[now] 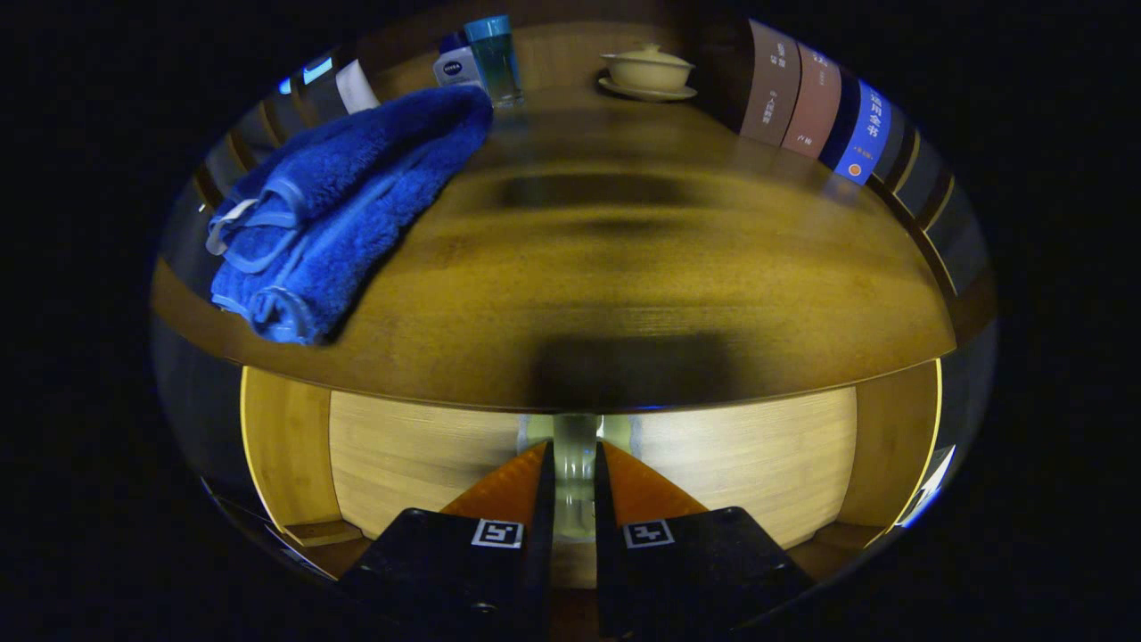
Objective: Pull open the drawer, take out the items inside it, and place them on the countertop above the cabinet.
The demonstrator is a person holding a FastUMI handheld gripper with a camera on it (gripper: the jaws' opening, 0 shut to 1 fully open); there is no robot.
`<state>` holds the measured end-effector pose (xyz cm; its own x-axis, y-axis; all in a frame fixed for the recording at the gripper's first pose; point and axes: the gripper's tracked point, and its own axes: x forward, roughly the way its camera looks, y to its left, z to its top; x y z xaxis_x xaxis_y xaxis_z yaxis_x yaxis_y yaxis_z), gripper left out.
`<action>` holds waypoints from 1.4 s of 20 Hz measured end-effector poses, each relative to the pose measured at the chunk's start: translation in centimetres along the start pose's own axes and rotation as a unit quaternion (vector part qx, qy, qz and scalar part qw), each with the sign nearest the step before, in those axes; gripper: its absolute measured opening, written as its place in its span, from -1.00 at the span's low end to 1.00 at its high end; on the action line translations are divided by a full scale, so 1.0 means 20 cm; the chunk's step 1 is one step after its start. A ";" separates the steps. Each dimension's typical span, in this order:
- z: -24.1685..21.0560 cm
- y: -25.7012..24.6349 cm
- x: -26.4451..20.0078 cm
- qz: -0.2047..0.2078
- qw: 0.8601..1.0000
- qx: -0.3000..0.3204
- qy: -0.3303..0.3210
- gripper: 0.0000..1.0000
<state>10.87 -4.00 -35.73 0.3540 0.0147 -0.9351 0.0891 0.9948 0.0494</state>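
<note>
The tongs are closed on a pale upright bottle, held between the fingers, below the front edge of the tabletop; the bare wood above and beyond, right of the blue towel, looks the likely landing spot

One blue towel, two bottles, one lidded bowl on one saucer, three books, one drawer.
</note>
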 end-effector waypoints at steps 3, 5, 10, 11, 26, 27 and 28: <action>-0.03 0.01 -0.12 0.006 1.000 -0.006 -0.025 -0.48; -0.05 0.01 -0.23 0.009 0.999 -0.010 -0.047 -0.48; -0.01 0.00 -0.55 0.011 0.991 -0.006 -0.137 -0.48; 0.03 0.00 -0.60 0.014 0.988 -0.003 -0.154 -0.48; 0.81 -0.01 -0.40 0.039 0.980 0.032 -0.193 -0.48; 0.85 0.00 -0.37 0.040 0.980 0.029 -0.191 -0.48; 0.88 0.00 -0.34 0.039 0.981 0.025 -0.187 -0.48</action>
<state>24.75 -5.88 -23.16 0.6783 0.0434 -0.7335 0.0903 0.9858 0.1419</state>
